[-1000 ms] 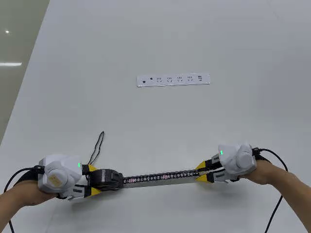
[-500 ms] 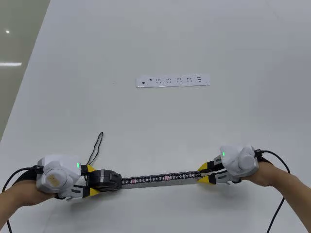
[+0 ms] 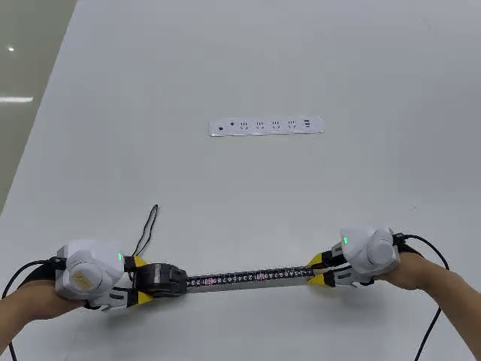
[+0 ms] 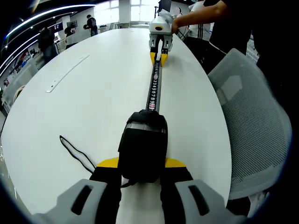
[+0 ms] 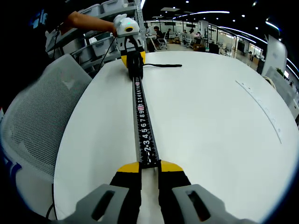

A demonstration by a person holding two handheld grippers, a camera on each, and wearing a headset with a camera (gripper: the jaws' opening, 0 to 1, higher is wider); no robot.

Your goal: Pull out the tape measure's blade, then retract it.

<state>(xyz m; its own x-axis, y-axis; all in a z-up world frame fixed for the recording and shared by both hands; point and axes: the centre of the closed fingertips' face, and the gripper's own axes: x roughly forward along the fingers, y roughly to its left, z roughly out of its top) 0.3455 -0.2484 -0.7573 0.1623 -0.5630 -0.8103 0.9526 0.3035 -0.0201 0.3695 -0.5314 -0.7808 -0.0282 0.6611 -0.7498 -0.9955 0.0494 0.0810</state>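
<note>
- the left gripper is at the near left of the white table, its jaws drawn narrow against the sides of the black tape measure. the back of the case is hidden between the jaws.
- a thin black strap loops on the table just beyond the tape measure. we cannot make out where it joins the case.
- the blade runs straight from the case to the right gripper, low along the table's near side. we cannot tell whether it touches the surface. its numbers are too small to read in the head view, though the low ones are clear in the right gripper view.
- the power strip lies well apart, farther up the table, and its sockets are too small for us to count surely.
- the right gripper's jaws are pinched narrow on the blade's end, and the tip is hidden between them.
- the person's forearms are cut off by the bottom edge of the head view.
- a mesh chair beside the table is cut off at the edge of the left gripper view.
- we count two grippers, one tape measure, one blade, one strap and one power strip.
</note>
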